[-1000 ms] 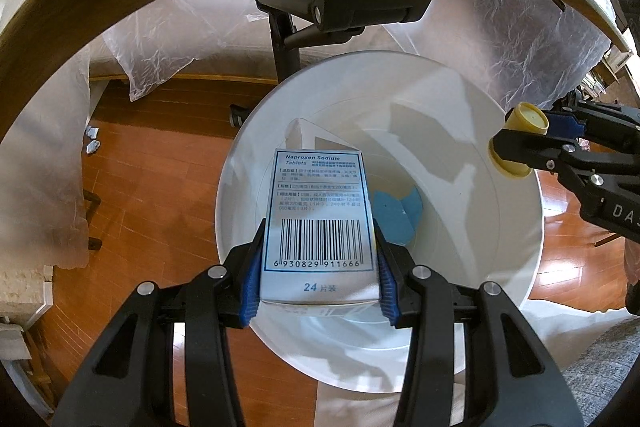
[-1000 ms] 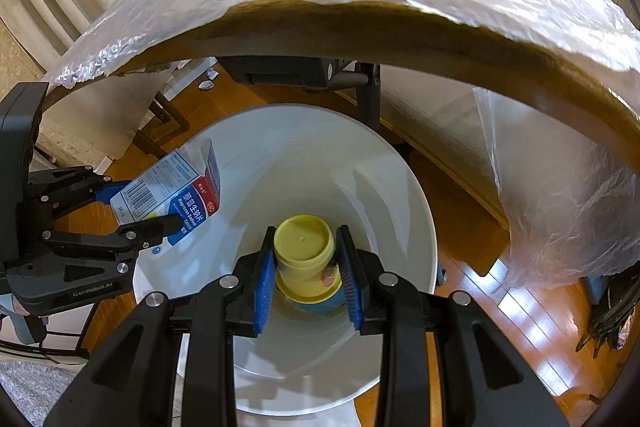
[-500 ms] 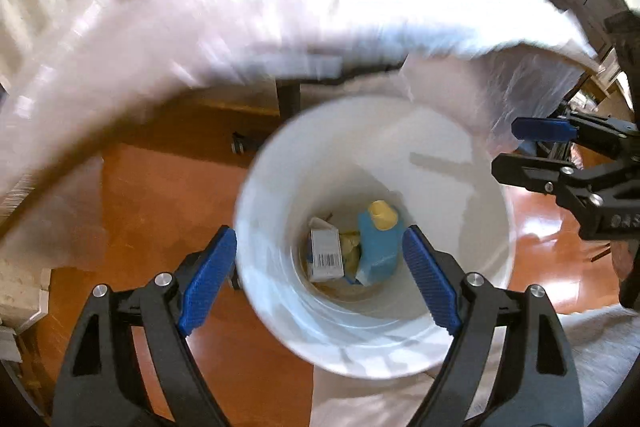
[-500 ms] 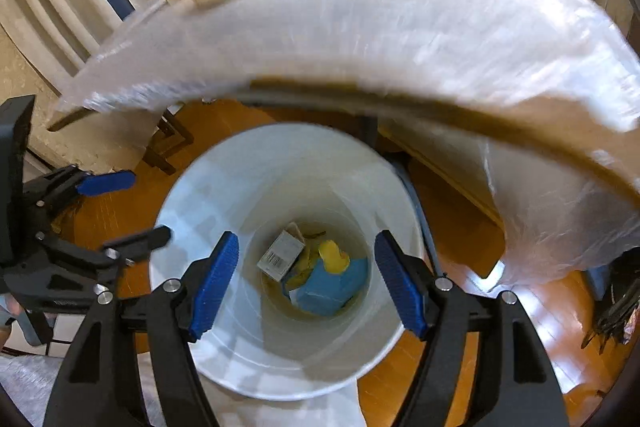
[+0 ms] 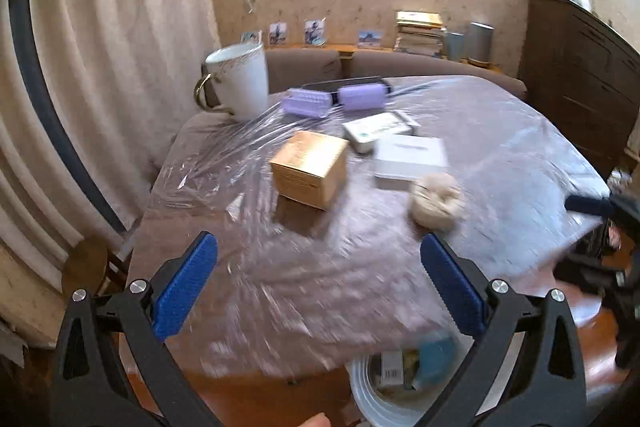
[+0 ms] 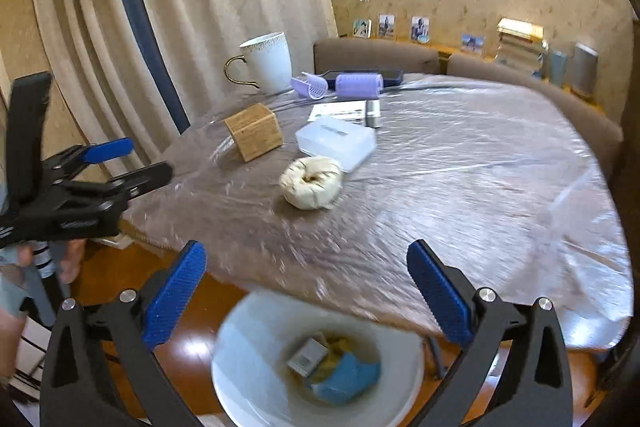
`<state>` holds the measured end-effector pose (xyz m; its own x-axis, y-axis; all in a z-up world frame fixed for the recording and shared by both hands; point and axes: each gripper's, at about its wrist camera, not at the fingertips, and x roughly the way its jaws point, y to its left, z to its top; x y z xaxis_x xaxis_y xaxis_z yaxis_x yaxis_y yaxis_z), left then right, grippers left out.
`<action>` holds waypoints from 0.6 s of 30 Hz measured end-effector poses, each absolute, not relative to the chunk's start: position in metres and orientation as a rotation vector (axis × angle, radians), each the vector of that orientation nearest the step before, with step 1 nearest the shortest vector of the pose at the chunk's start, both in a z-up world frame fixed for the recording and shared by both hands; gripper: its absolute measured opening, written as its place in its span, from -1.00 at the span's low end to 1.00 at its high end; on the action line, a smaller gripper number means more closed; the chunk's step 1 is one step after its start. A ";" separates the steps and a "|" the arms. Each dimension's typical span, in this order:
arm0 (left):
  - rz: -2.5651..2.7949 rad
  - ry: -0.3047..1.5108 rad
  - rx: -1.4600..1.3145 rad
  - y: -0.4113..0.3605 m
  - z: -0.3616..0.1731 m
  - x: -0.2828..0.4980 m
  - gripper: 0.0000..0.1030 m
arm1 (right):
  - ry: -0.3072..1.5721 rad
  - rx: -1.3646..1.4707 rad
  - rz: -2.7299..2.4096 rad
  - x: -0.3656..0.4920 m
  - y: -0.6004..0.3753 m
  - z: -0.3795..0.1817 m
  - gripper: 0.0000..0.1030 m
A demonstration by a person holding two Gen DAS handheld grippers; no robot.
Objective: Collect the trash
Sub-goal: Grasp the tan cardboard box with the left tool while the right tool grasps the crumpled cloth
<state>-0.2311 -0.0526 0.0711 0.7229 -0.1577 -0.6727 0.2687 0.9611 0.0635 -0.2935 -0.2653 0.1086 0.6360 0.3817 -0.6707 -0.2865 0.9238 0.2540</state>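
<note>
The left gripper (image 5: pixel 318 269) has just been opening its jaws, which now stand spread wide with nothing between the blue pads (image 5: pixel 185 285), and the right gripper (image 6: pixel 306 275) has likewise just been opening and holds nothing, its pads framing bare plastic sheet. Below and between the right gripper's fingers sits the white bin (image 6: pixel 256 387) on the wooden floor, partly under the table's near edge; inside it lie a small barcoded box (image 6: pixel 307 355), a blue bottle (image 6: pixel 348 377) and some yellowish scraps, all blurred. The same bin (image 5: pixel 368 395) shows at the bottom of the left wrist view. Above it spreads the table (image 6: pixel 460 163) under a wrinkled clear plastic cover. On it, nearest the edge, rests a pale crumpled wad (image 6: pixel 311 182); just behind that is a white flat box (image 6: pixel 336 143), and to its left a tan cardboard box (image 6: pixel 254 131). Farther back lie a white packet (image 6: pixel 344 111), two lilac hair rollers (image 6: pixel 358 85) and a white mug (image 6: pixel 267 61) with a gold handle. Curtains (image 6: pixel 192 7) hang at the left
</note>
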 end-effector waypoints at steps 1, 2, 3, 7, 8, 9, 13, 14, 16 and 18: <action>-0.242 0.743 0.149 -0.048 0.067 -0.218 0.97 | 0.804 0.122 0.382 -0.287 -0.260 0.106 0.92; -0.248 0.757 0.150 -0.045 0.064 -0.206 0.97 | 0.813 0.111 0.374 -0.281 -0.256 0.101 0.92; -0.251 0.769 0.153 -0.041 0.060 -0.194 0.97 | 0.821 0.099 0.369 -0.271 -0.250 0.098 0.92; -0.290 0.806 0.159 -0.039 0.048 -0.173 0.97 | 0.862 0.095 0.353 -0.244 -0.232 0.084 0.92; -0.302 0.815 0.163 -0.040 0.045 -0.167 0.97 | 0.864 0.096 0.349 -0.242 -0.230 0.081 0.92; -0.323 0.819 0.167 -0.041 0.042 -0.161 0.97 | 0.864 0.088 0.339 -0.237 -0.225 0.079 0.92; -0.366 0.830 0.197 -0.050 0.036 -0.146 0.97 | 0.846 0.035 0.307 -0.229 -0.212 0.076 0.92; -0.374 0.833 0.202 -0.052 0.035 -0.142 0.97 | 0.844 0.030 0.305 -0.228 -0.210 0.076 0.92; -0.391 0.848 0.212 -0.055 0.031 -0.130 0.97 | 0.845 0.021 0.294 -0.223 -0.206 0.074 0.92; -0.400 0.848 0.231 -0.059 0.028 -0.122 0.97 | 0.848 0.015 0.287 -0.219 -0.203 0.072 0.91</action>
<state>-0.1222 -0.0590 0.0281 0.5937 -0.2500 -0.7649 0.4309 0.9015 0.0398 -0.2193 -0.2031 0.0719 0.6255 0.2557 -0.7371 -0.2439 0.9615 0.1266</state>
